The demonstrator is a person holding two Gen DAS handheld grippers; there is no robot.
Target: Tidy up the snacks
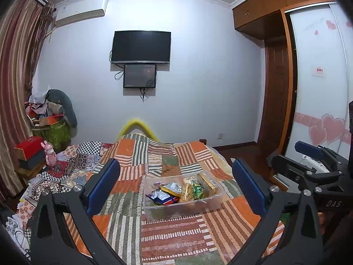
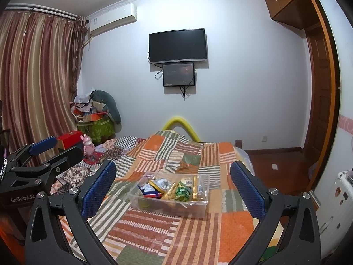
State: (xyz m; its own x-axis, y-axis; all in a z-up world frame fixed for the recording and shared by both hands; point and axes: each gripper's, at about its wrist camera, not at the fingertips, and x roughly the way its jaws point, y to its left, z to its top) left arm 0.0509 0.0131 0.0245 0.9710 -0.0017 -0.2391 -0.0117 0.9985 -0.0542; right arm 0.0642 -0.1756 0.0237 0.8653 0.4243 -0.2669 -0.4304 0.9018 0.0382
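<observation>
- Snack packets: we judge them light, soft and crinkly, foil and film wrappers that slip and crush. Pinch a sealed edge or a corner, not the belly.
- Peanut-coloured bag and green packet stand on edge mid-bin; a gold-trimmed pack leans at the far right end; white-blue and red-blue wrappers lie flatter on the left.
- All the snacks we see sit inside the clear plastic bin; none lie loose on the quilt. That fits a sorted end state, or a full bin waiting to be sorted out. We can't tell which.
- Bin: thin, stiff, probably slick-walled; we'd take it by the rim, and it likely slides easily on fabric.
- Bin rests on the patchwork quilt of the bed, a soft, uneven base.
- Left claw: spread wide, nothing held, hovering short of the bin.
- Right claw: likewise wide and empty, bin framed between its pads.
- Both claws are side by side, well clear of the bin.
</observation>
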